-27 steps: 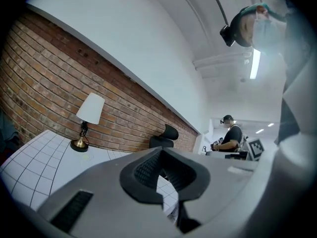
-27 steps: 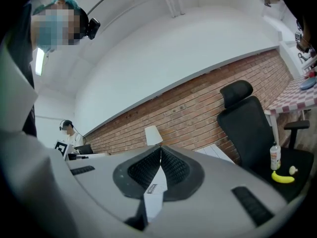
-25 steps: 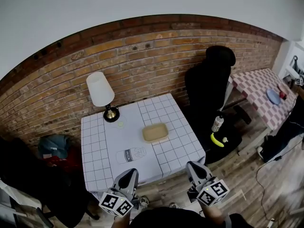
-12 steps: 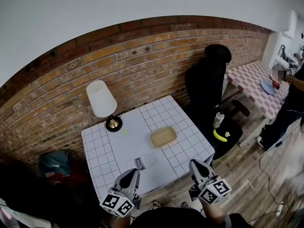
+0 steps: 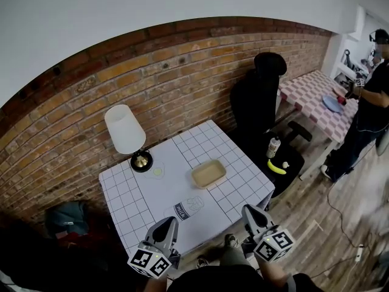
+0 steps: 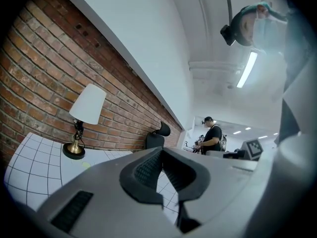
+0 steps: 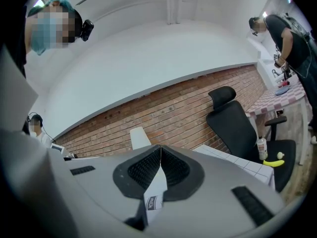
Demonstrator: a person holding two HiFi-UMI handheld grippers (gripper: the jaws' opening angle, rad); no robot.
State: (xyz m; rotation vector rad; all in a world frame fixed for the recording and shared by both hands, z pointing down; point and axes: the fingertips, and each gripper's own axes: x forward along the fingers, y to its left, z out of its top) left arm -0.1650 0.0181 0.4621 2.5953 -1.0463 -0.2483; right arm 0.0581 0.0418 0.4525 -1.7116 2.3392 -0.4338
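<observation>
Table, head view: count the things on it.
4. A lamp stands at the far left corner, a small pale disc lies beside its base, a tan tray sits right of centre, and a milk-labelled bottle lies near the front edge. Nothing looks hidden.

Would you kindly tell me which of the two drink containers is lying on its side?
The milk container on the gridded table lies on its side; the bottle on the black chair seat stands upright beside the banana.

Mostly hidden behind the right gripper's (image 7: 159,158) fingers (image 7: 143,170): milk carton (image 7: 151,202); likewise lamp (image 7: 139,137), lower half.
</observation>
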